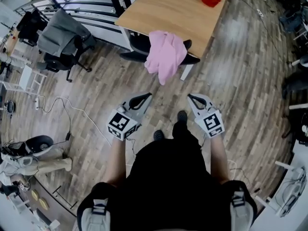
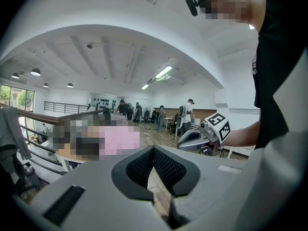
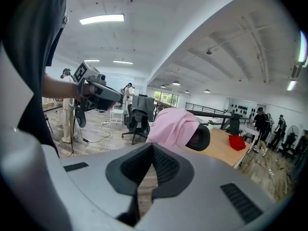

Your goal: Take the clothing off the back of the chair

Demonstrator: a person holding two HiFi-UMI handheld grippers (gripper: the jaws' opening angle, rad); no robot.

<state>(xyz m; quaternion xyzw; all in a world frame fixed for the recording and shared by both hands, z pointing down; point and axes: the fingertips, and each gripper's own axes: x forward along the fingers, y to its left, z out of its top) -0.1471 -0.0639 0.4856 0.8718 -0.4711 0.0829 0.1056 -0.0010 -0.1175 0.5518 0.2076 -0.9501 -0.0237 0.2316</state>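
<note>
The pink garment [image 1: 166, 54] drapes over the chair [image 1: 186, 44] back at upper centre of the head view, against the counter [image 1: 168, 8]. It looks soft, light and limp, and should slide off easily. The bunched fold on top of the back seems the best hold. The left gripper [image 1: 146, 96] and right gripper [image 1: 191, 96], lower centre, have their fingers closed on nothing. No writing is readable, only square markers.
</note>
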